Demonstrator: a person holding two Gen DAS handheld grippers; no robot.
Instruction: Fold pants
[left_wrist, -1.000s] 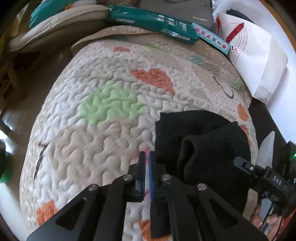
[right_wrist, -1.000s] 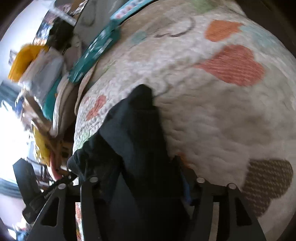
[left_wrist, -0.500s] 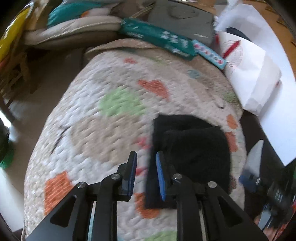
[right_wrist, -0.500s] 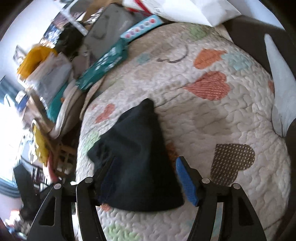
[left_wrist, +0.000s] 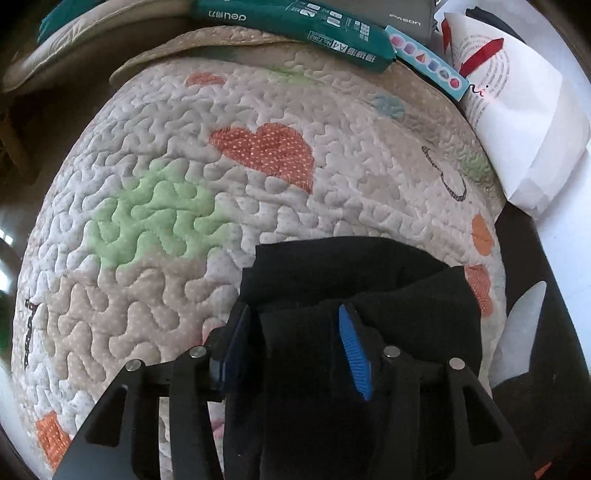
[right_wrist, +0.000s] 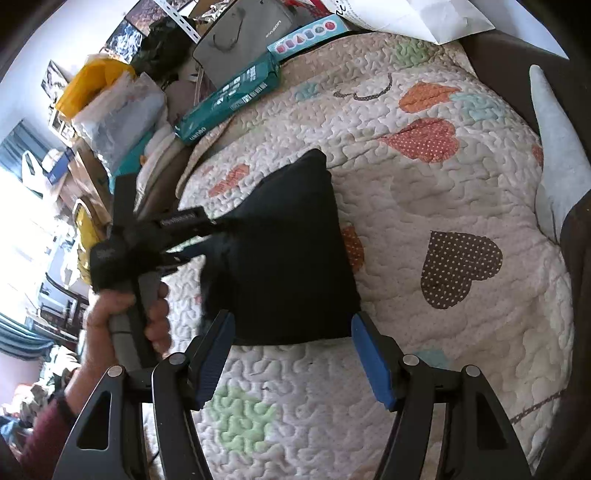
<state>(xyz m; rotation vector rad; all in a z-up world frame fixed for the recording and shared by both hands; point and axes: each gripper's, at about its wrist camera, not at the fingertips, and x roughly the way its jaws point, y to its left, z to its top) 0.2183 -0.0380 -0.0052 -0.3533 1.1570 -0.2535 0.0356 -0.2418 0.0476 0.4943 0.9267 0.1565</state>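
The black pants (right_wrist: 288, 251) lie folded into a small thick bundle on the quilted bedspread (right_wrist: 424, 206); they also fill the lower middle of the left wrist view (left_wrist: 354, 280). My left gripper (left_wrist: 291, 325) is open, its blue-padded fingers straddling a raised fold at the bundle's near edge. In the right wrist view the left gripper (right_wrist: 199, 236) reaches in from the left, touching the bundle. My right gripper (right_wrist: 291, 325) is open and empty, held just short of the bundle's near edge.
A green paper pack (left_wrist: 295, 26), a grey bag (right_wrist: 240, 40), a colourful box (left_wrist: 428, 66) and white paper bag (left_wrist: 517, 122) line the bed's far edge. A pale cushion (right_wrist: 557, 147) lies at right. Cluttered shelves (right_wrist: 92, 129) stand beyond the left side.
My left gripper has opened wide and moved forward onto the bundle's near fold. My right gripper has let go of the pants, opened and pulled back from them.
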